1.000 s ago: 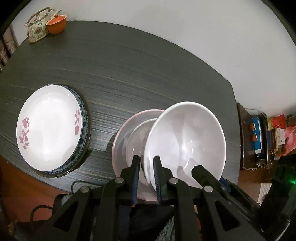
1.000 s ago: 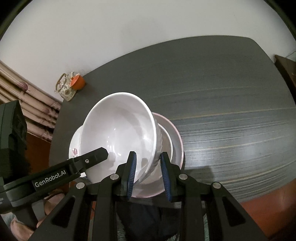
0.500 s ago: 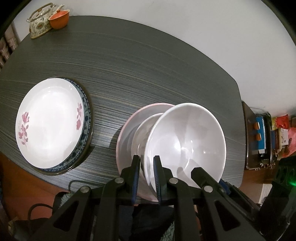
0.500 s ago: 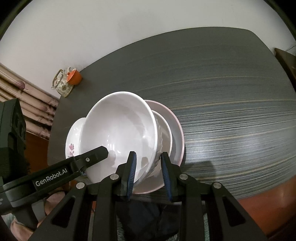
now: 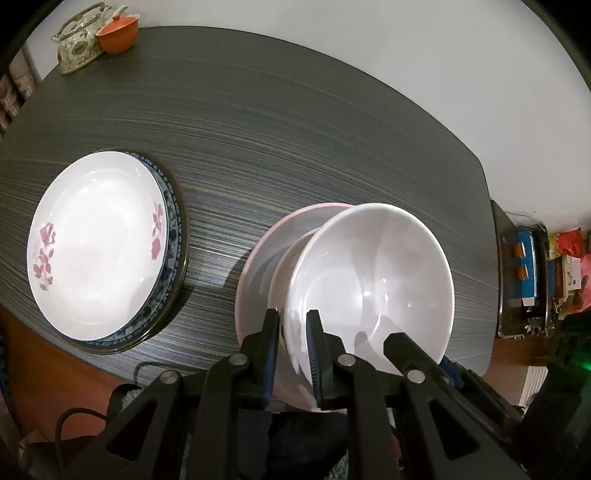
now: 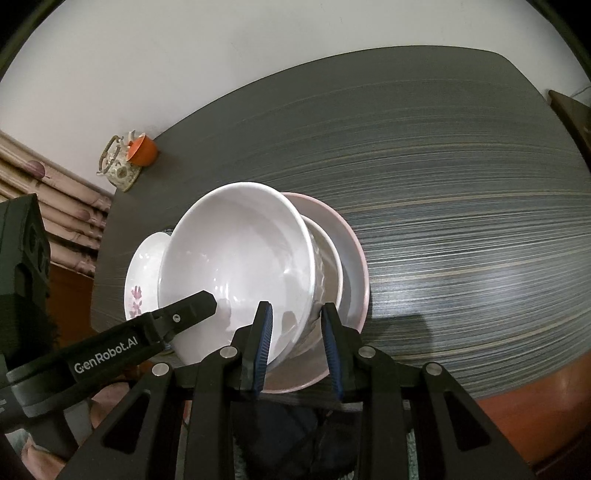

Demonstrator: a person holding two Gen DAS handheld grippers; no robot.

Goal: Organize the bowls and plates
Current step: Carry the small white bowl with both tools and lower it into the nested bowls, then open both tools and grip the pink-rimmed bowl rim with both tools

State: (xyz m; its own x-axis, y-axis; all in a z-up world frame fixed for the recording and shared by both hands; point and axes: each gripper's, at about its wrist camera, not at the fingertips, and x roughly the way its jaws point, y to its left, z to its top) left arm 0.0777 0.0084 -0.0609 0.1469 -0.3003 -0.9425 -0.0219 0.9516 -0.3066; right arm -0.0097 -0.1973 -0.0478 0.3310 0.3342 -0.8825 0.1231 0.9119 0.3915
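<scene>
Both grippers hold the big round white bowl (image 5: 373,284) by its near rim: the left gripper (image 5: 292,354) is pinched tight on the left side of the rim, and the right gripper (image 6: 295,343) is closed on the right side, with one blue pad inside the bowl and one outside. The bowl is tipped and sits just above a smaller white bowl (image 6: 327,258), which rests in a wide pale pink plate (image 6: 354,254) on the dark striped wooden bench (image 5: 295,147). I think the step now is to set the big bowl down onto the others. To do it well, both hands should go down slowly together, keep the bowl flat, and let go only when it sits snug. To the left, well apart, a white plate with pink flowers (image 5: 96,243) lies on a blue patterned plate (image 5: 173,258). Far away at the bench corner stand a flowery teapot (image 5: 77,44) and a small orange cup (image 5: 118,33), touching each other. I cannot tell if the big bowl already touches the small one, because the big bowl hides the spot. The near edge of the pink plate is hidden behind the grippers too. The shelf things at the right edge are too blurry to name.
</scene>
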